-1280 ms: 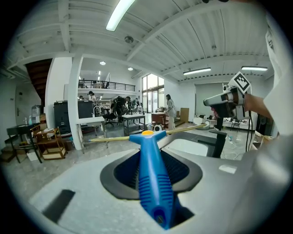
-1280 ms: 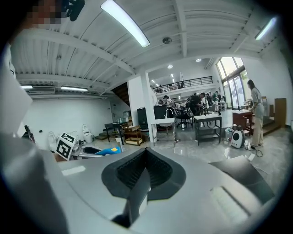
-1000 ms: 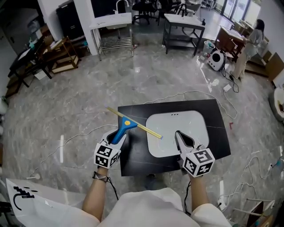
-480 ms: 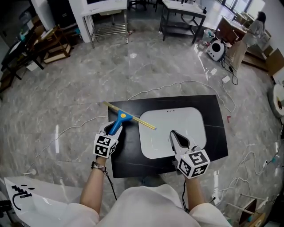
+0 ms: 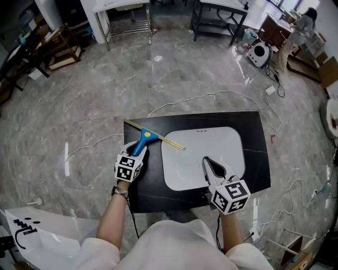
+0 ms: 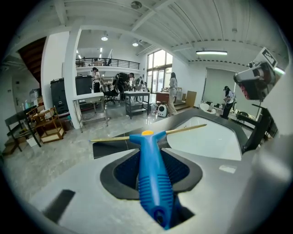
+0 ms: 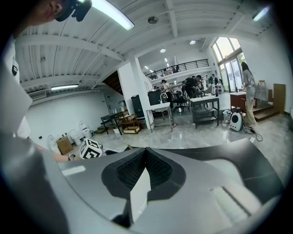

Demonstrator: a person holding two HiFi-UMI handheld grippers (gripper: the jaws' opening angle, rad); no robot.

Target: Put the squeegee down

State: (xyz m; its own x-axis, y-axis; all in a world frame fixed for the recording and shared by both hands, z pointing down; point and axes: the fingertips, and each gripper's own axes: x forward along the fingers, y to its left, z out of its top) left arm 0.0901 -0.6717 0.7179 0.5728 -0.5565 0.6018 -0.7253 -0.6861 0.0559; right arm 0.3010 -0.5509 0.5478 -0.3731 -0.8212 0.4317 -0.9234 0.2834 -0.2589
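Observation:
The squeegee (image 5: pixel 147 136) has a blue handle and a long yellow blade. My left gripper (image 5: pixel 138 152) is shut on the handle, and the blade reaches over the left back part of the black table top (image 5: pixel 253 132). In the left gripper view the handle (image 6: pixel 152 178) runs out between the jaws to the blade. I cannot tell whether the blade touches the top. My right gripper (image 5: pixel 205 160) is shut on nothing, low over the front edge of the white basin (image 5: pixel 211 140). Its tips (image 7: pixel 146 150) meet in its own view.
White cables (image 5: pixel 211 95) trail over the grey marble floor around the table. Metal tables (image 5: pixel 121 10) and a wooden rack (image 5: pixel 58 50) stand far back. A white sheet (image 5: pixel 31 232) lies at the lower left. The left gripper's marker cube (image 7: pixel 90 148) shows in the right gripper view.
Both grippers have sunk toward the black top. The squeegee, still held by the left one, has come down over the top's left back part.

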